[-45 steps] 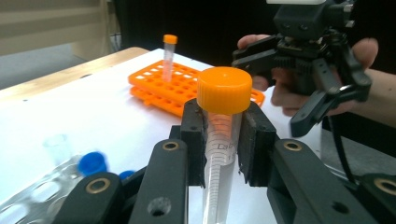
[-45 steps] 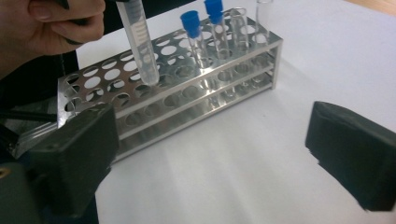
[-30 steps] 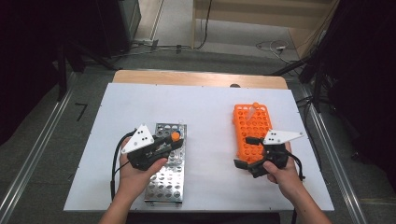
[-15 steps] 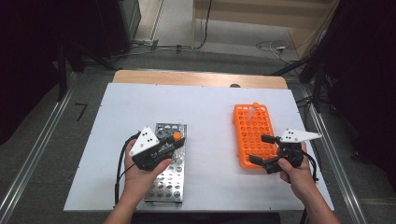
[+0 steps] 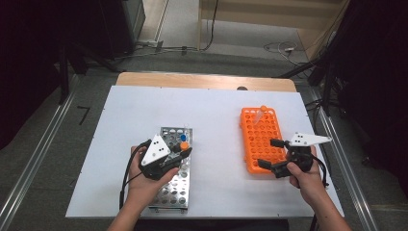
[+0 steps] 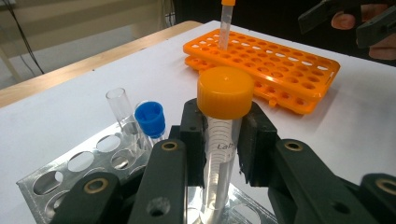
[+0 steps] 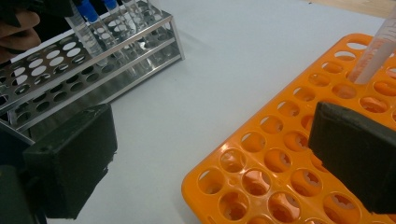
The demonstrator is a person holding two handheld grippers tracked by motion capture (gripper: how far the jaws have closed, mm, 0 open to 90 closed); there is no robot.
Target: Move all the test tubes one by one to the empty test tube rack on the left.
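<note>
My left gripper [image 5: 181, 151] is shut on a clear tube with an orange cap [image 6: 225, 92], held upright over the metal rack [image 5: 169, 191]; in the left gripper view the pads [image 6: 194, 135] press on it just below the cap, and its lower end is hidden. A blue-capped tube [image 6: 150, 119] and an uncapped one [image 6: 119, 105] stand in that rack beside it. My right gripper [image 5: 267, 153] is open over the near right part of the orange rack [image 5: 260, 130], with nothing between its pads [image 7: 70, 158]. One orange-capped tube [image 5: 261, 111] stands at that rack's far end.
Both racks lie on a white tabletop [image 5: 216, 115] with a wooden strip [image 5: 207, 80] at its far edge. Bare table separates the racks. Metal rails run along both sides, and cables lie on the floor beyond.
My right gripper has shifted a little to the right over the orange rack, still open. The left gripper and its tube have hardly moved.
</note>
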